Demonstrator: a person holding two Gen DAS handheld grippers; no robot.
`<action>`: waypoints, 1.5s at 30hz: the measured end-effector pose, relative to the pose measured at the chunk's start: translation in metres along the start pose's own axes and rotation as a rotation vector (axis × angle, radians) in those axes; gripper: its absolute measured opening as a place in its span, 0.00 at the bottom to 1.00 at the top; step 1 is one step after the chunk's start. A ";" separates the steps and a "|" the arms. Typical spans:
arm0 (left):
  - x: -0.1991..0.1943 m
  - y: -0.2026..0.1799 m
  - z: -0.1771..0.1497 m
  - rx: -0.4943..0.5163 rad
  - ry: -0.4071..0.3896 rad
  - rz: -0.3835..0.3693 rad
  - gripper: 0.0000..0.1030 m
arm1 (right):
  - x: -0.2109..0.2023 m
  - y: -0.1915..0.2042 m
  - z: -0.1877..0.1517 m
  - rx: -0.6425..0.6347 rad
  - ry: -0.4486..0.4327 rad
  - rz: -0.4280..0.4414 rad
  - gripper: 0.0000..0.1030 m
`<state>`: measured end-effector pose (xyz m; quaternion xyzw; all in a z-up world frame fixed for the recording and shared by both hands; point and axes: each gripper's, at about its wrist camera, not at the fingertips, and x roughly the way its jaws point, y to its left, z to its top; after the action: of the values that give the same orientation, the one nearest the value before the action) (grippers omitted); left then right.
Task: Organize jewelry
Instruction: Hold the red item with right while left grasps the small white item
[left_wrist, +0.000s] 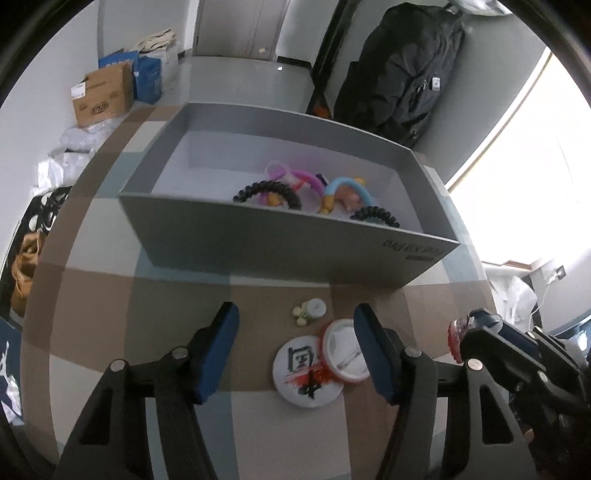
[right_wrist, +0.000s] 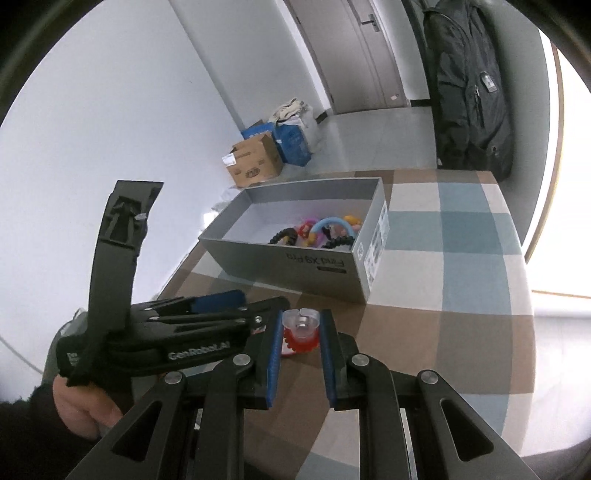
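Note:
A grey box (left_wrist: 280, 243) stands on the checked tablecloth and holds coiled hair ties and colourful bracelets (left_wrist: 314, 192); it also shows in the right wrist view (right_wrist: 295, 258). My left gripper (left_wrist: 295, 328) is open above the cloth, over two round badges (left_wrist: 306, 373) and a small pale green flower piece (left_wrist: 310, 312). My right gripper (right_wrist: 301, 325) is shut on a red and clear trinket (right_wrist: 300, 328), held above the table. It appears at the right edge of the left wrist view (left_wrist: 469, 332).
A black backpack (left_wrist: 402, 70) stands behind the box on the table's far side. Cardboard and blue boxes (left_wrist: 107, 92) sit on the floor at the far left. A bright window (left_wrist: 535, 166) is on the right.

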<state>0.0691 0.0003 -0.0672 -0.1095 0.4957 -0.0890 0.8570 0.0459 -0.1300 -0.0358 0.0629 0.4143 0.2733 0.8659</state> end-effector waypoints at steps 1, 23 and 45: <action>0.001 0.000 0.000 -0.003 0.003 -0.006 0.53 | 0.000 0.000 0.000 0.001 -0.001 0.002 0.18; -0.004 -0.018 -0.001 0.094 0.007 -0.014 0.04 | 0.006 -0.004 -0.002 0.026 0.014 0.009 0.18; -0.051 0.004 0.012 0.000 -0.115 -0.147 0.02 | 0.008 0.008 0.003 0.008 -0.005 -0.018 0.18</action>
<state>0.0543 0.0182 -0.0204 -0.1503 0.4365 -0.1451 0.8751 0.0492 -0.1185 -0.0367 0.0632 0.4137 0.2635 0.8692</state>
